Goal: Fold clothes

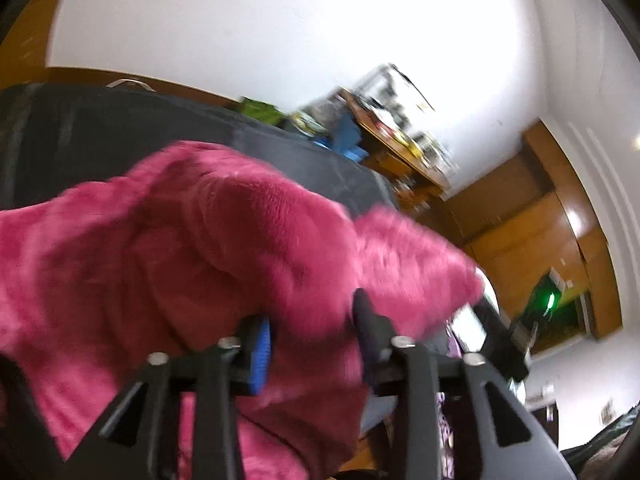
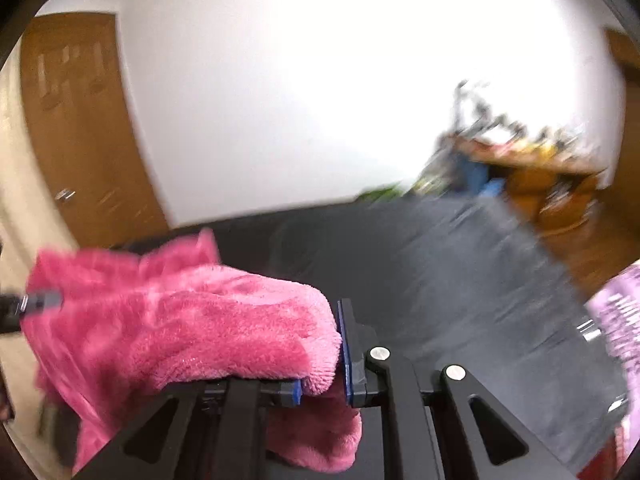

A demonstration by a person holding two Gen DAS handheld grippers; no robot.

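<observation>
Right gripper (image 2: pixel 320 360) has its jaws pinched on the fluffy pink garment's (image 2: pixel 180 320) edge to lift it for folding, while the left gripper (image 1: pixel 312 328) sits half-open around a bunched fold.

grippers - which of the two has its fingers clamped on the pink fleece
The right gripper: its fingers pinch a fold of the pink fleece. The left gripper has its fingers spread, the fleece loose between them.

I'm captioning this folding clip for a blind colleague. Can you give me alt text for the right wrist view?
The right gripper is shut on the edge of a fluffy pink garment, which drapes to the left and hangs below the fingers. Behind it lies a dark grey surface, with a white wall and a blurred, cluttered wooden shelf beyond.
</observation>
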